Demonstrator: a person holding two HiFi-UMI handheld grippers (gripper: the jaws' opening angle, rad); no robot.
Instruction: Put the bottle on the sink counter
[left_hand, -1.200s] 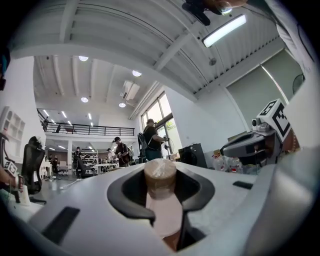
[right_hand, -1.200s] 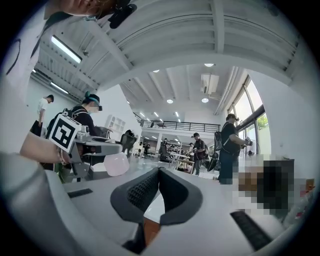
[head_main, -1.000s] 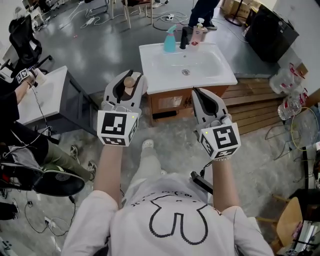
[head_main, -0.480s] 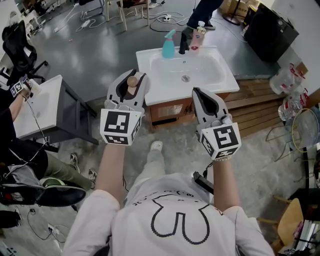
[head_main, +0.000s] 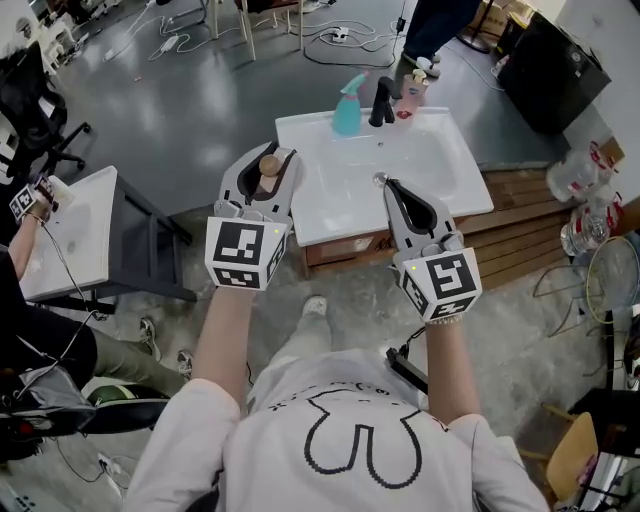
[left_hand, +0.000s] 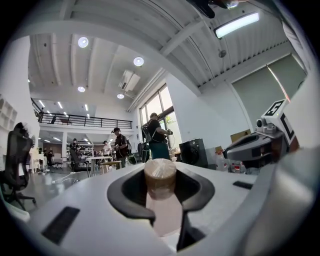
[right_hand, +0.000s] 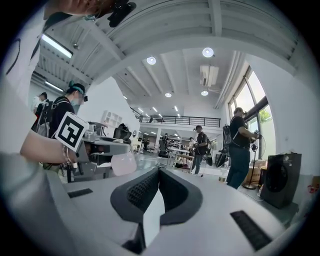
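In the head view my left gripper (head_main: 264, 160) is held out in front of me, shut on a small bottle (head_main: 268, 166) with a tan round cap. The left gripper view shows that cap and the pale pink body (left_hand: 160, 179) clamped between the jaws of the left gripper (left_hand: 161, 202). My right gripper (head_main: 391, 187) is raised beside it, shut with nothing between its jaws; the same shows for the right gripper (right_hand: 159, 174) in its own view. The white sink counter (head_main: 445, 190) lies just beyond both grippers, below them.
At the sink's back edge stand a teal spray bottle (head_main: 347, 106), a black tap (head_main: 382, 100) and a pink bottle (head_main: 409, 95). A white table (head_main: 70, 235) stands left, a wooden pallet (head_main: 530, 200) right. A person's legs (head_main: 432, 30) are behind the sink.
The sink has drawn closer and shifted right in the head view, as I step toward it. Both grippers keep their pose, the left still holding the bottle.
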